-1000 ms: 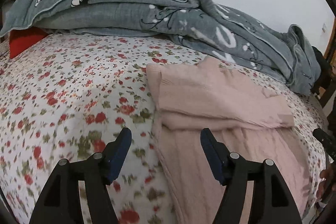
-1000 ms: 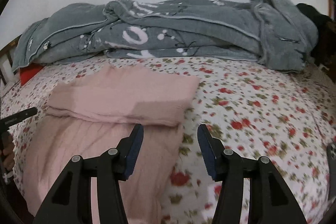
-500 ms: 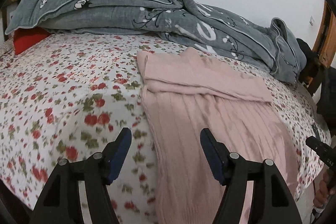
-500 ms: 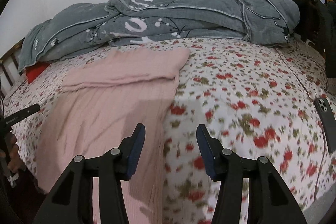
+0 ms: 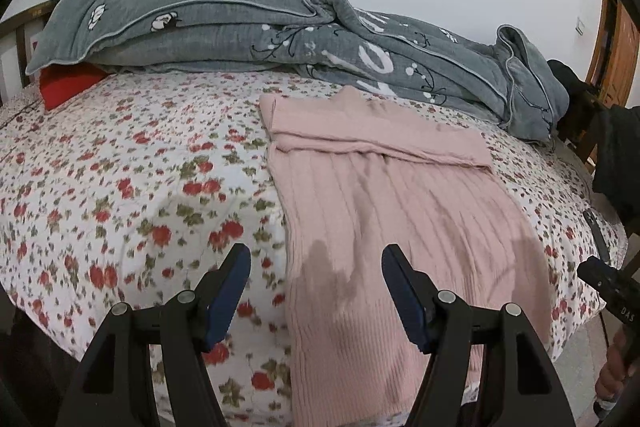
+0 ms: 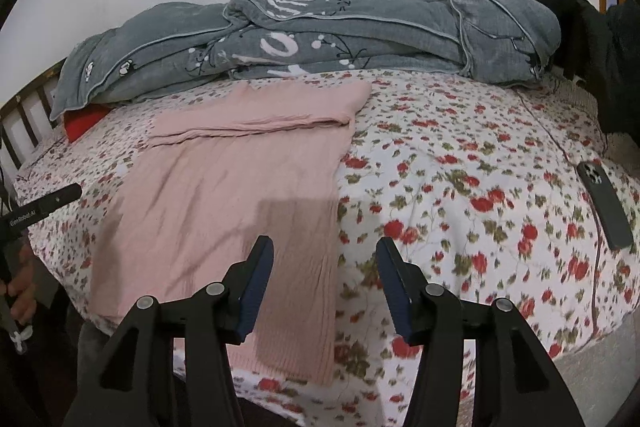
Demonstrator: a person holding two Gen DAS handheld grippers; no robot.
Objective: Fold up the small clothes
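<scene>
The left tongs [image 5: 316, 281] are held wide open, and nothing is gripped. The right tongs [image 6: 325, 277] are held wide open too, with nothing in them. Just ahead of both, between them, a pink sweater [image 5: 400, 211] is laid flat on the flowered bed sheet [image 5: 120, 179]. Farther back, a gray blanket [image 5: 240, 23] is piled. Right of the right tongs, a phone [image 6: 604, 203] is seen.

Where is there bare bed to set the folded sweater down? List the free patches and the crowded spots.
Free: floral sheet left of the pink sweater, below the red pillow. Also the sheet between the sweater's right edge and the phone. Crowded: the far side, under the grey blanket. Both the left gripper and right gripper hang open.
</scene>
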